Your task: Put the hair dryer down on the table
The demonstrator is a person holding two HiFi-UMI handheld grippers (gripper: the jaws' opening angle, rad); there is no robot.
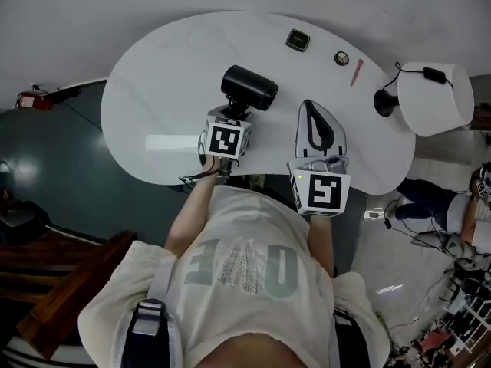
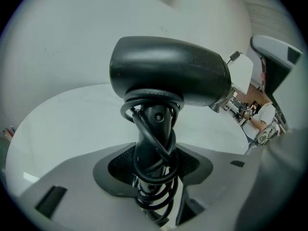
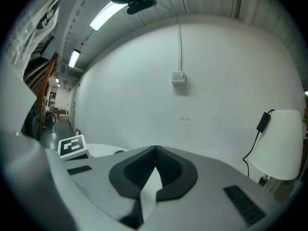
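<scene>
hair dryer (image 2: 168, 71) matte black (cord (image 2: 138, 125) wound round handle (image 2: 161, 121)), clamped by left gripper (image 2: 154, 153); right gripper (image 3: 155, 153) closed, empty.

In the left gripper view, the foot of the hair dryer's (image 2: 168, 71) handle and the end of its wrapped cord (image 2: 153, 143) sink out of sight at 6 o'clock, between the jaws of the left claw (image 2: 154, 182). In the head view, that claw's marker cube (image 1: 225, 138) covers the handle and jaws. Near the counter's (image 1: 153, 90) 1 o'clock rim, a dark square thing (image 1: 298, 39), a round thing (image 1: 341, 58) and a pink stick (image 1: 357, 72) are too small to name. A person (image 1: 418, 192) at 3 o'clock is cut by the edge.
</scene>
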